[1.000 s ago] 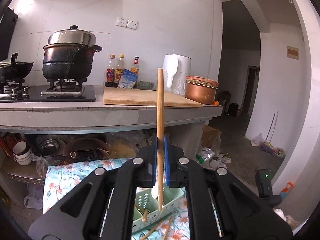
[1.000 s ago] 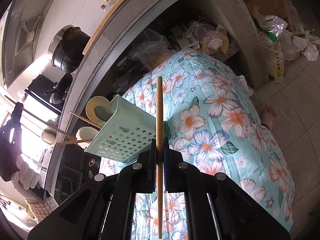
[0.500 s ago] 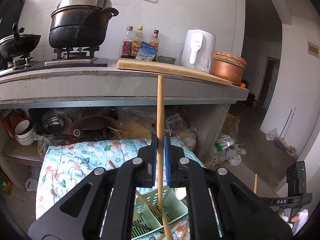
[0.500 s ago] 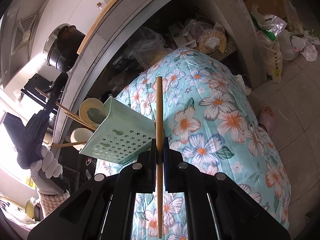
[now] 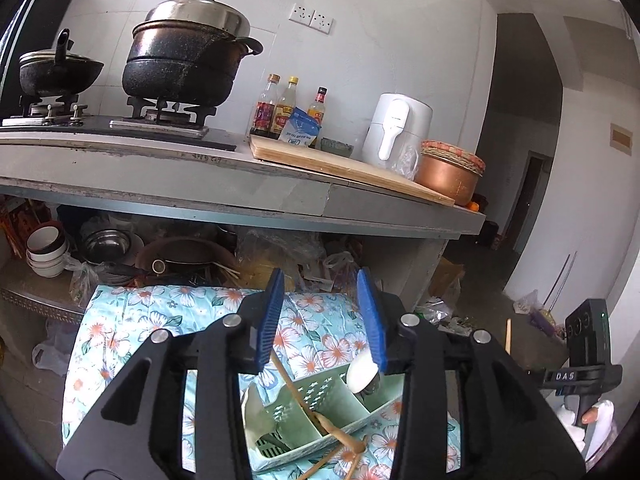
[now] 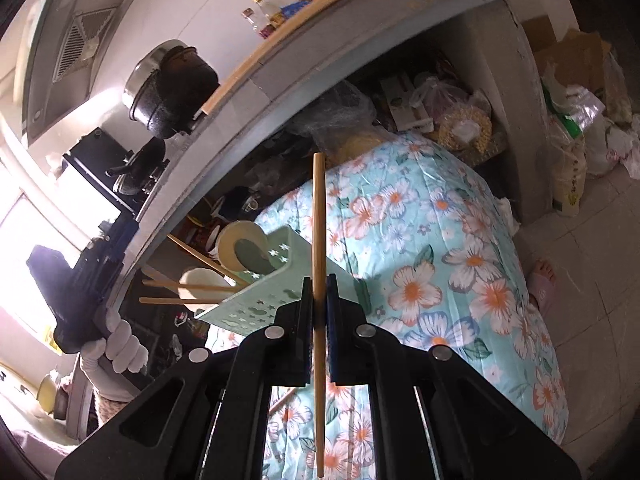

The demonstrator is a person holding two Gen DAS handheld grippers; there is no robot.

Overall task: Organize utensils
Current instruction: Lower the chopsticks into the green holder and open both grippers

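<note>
- Claw on the right (image 6: 319, 300): pads pressed together on an upright chopstick (image 6: 319, 280).
- Left claw (image 5: 322, 320): pads spread wide, gripping nothing, above the green utensil caddy (image 5: 304, 400).
- Caddy: on the floral cloth (image 5: 120, 328), holding chopsticks and a white spoon (image 5: 362, 370).
- Beyond: the kitchen surface (image 5: 200, 176) with a black pot (image 5: 184, 68).

left gripper (image 5: 323, 316) fingers now apart | its chopstick (image 5: 298, 390) dropped into caddy (image 5: 320, 412)

Chopsticks (image 6: 319, 264) approx 4; spoons (image 5: 362, 370) 2; caddy (image 5: 310, 394) 1
</note>
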